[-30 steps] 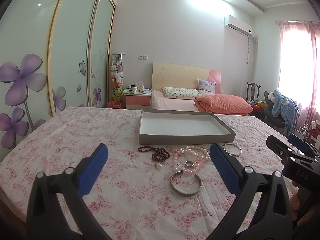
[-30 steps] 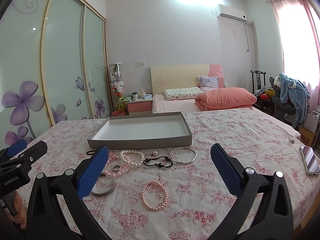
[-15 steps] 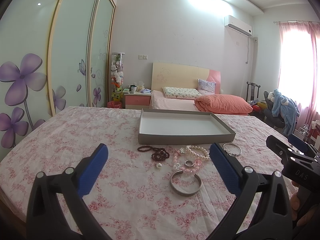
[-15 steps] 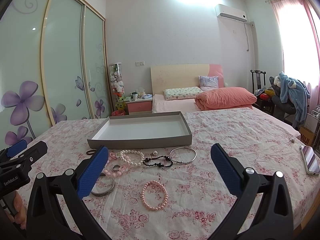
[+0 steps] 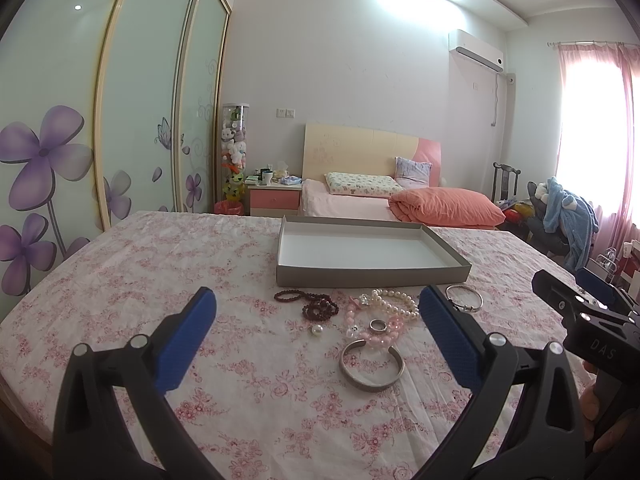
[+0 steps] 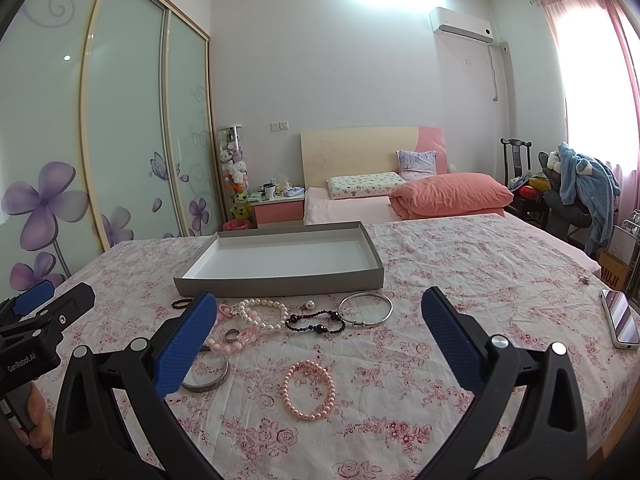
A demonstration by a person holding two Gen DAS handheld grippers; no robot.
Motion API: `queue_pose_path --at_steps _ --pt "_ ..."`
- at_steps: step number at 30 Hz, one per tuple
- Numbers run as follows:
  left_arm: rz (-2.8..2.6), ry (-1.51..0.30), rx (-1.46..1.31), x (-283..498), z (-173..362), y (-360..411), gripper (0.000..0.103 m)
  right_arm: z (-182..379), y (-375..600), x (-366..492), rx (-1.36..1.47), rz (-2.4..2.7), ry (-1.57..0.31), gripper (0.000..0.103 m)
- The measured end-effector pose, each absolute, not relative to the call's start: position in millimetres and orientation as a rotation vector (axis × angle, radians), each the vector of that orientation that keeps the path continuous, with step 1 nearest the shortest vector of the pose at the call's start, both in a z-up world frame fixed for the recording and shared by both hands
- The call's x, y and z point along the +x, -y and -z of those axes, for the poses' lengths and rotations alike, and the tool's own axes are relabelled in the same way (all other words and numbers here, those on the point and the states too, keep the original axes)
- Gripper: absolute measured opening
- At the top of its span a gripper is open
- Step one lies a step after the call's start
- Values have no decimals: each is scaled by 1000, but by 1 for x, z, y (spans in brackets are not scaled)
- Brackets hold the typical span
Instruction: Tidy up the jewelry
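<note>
An empty grey tray (image 5: 372,274) (image 6: 280,283) lies on the floral cloth. In front of it lies loose jewelry: a dark red bead strand (image 5: 316,306), a white pearl bracelet (image 5: 394,306) (image 6: 264,314), a silver cuff (image 5: 372,366) (image 6: 208,378), a thin silver bangle (image 5: 464,303) (image 6: 365,309), a black bead bracelet (image 6: 316,322), a pink pearl bracelet (image 6: 308,390) and a ring (image 5: 378,325). My left gripper (image 5: 316,336) is open and empty, short of the pile. My right gripper (image 6: 316,336) is open and empty over the pink pearl bracelet.
A phone (image 6: 620,324) lies near the cloth's right edge. A bed with an orange duvet (image 5: 444,206) stands behind. Sliding wardrobe doors (image 5: 120,120) run along the left. A chair with blue clothes (image 6: 584,188) stands at the right.
</note>
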State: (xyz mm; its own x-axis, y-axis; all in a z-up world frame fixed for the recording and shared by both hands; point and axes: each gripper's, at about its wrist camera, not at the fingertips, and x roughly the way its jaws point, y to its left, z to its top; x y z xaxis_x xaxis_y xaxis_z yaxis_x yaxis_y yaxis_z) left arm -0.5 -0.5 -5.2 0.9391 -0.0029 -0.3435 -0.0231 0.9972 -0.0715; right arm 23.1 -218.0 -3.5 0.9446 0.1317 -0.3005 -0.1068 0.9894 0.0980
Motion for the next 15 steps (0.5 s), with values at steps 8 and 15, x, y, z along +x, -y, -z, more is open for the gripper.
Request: queue_pose_path --at_steps 8,15 --pt "-11 -352 -75 -1 6 1 99 5 218 24 81 -122 -313 101" --pt "-4 -392 -75 5 22 2 99 11 222 29 101 -135 -384 101"
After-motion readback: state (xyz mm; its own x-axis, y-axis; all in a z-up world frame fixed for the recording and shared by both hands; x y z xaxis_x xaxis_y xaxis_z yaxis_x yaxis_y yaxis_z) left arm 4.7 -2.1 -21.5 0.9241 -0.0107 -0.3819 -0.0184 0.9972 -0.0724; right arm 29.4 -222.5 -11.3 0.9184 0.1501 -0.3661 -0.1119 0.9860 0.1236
